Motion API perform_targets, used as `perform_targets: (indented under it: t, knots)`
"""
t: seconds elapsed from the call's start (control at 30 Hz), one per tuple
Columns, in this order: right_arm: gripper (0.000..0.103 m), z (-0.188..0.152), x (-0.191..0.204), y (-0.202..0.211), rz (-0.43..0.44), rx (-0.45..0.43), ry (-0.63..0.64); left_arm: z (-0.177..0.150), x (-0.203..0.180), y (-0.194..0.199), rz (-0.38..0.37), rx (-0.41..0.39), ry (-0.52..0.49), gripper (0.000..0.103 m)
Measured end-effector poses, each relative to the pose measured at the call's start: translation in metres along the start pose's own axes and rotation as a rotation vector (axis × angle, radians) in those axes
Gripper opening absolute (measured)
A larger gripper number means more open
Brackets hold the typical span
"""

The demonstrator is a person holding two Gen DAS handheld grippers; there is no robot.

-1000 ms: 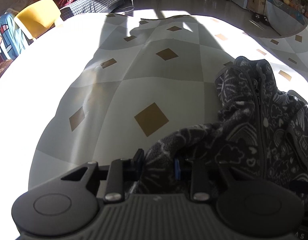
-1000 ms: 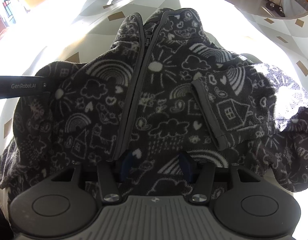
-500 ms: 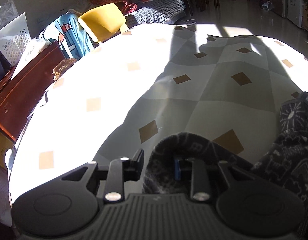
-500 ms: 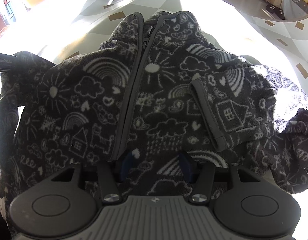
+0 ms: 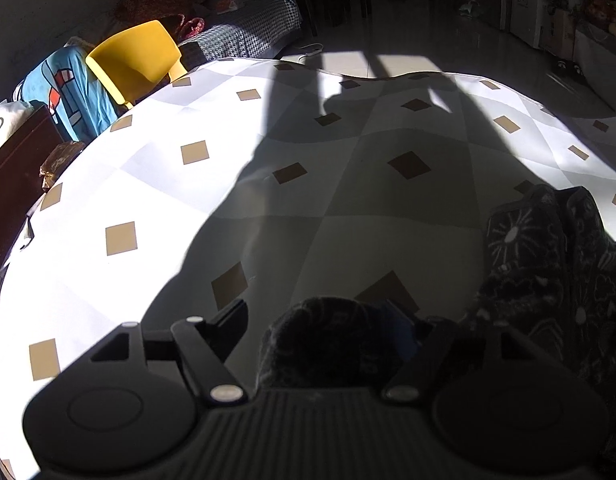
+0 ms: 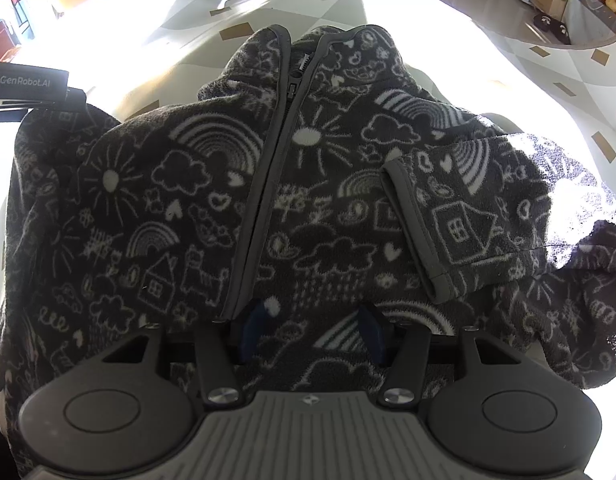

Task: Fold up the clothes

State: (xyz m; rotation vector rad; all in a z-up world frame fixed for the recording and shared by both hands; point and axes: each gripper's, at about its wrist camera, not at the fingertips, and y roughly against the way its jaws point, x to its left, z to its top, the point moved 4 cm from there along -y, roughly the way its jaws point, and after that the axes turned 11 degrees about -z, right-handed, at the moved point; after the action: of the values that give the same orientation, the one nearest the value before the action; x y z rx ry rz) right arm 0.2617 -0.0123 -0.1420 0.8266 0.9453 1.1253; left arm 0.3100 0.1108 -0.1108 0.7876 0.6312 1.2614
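Note:
A dark grey fleece jacket (image 6: 328, 200) with white doodles lies zip-up on the tablecloth, and its right-hand sleeve (image 6: 460, 216) is folded across the chest. My right gripper (image 6: 312, 332) stands half open, its tips resting on flat fleece near the hem. The jaws of my left gripper (image 5: 318, 320) are opening. A bunched sleeve end (image 5: 328, 336) sits loose between them, clear of the left finger. The jacket body (image 5: 548, 264) lies to its right. In the right wrist view the left gripper's labelled finger (image 6: 27, 80) shows at the jacket's left edge.
The checked tablecloth (image 5: 348, 220) with brown diamonds stretches ahead of the left gripper, half in harsh sunlight. A yellow chair (image 5: 135, 60) and a blue garment (image 5: 67, 92) stand past the table's far left edge. A dark wooden cabinet (image 5: 11, 176) stands at the left.
The left gripper carried the sleeve end outward, away from the jacket body, and its jaws then spread apart off the fabric. The jacket's left side is drawn out wider. The right gripper stayed put.

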Motion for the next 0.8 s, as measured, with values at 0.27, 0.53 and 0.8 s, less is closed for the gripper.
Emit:
perform_targets:
  t: [0.27, 0.53, 0.8]
  knots:
    - [0.052, 0.0, 0.0, 0.001, 0.003, -0.005, 0.014, 0.001, 0.009, -0.025, -0.059, 0.082, -0.019, 0.072]
    - [0.052, 0.001, 0.0, 0.0, -0.003, -0.005, 0.026, -0.01, 0.008, -0.044, -0.055, 0.148, -0.077, 0.047]
    - [0.053, 0.002, 0.001, 0.0, -0.007, -0.008, 0.028, -0.018, 0.013, -0.048, -0.039, 0.157, -0.03, 0.016]
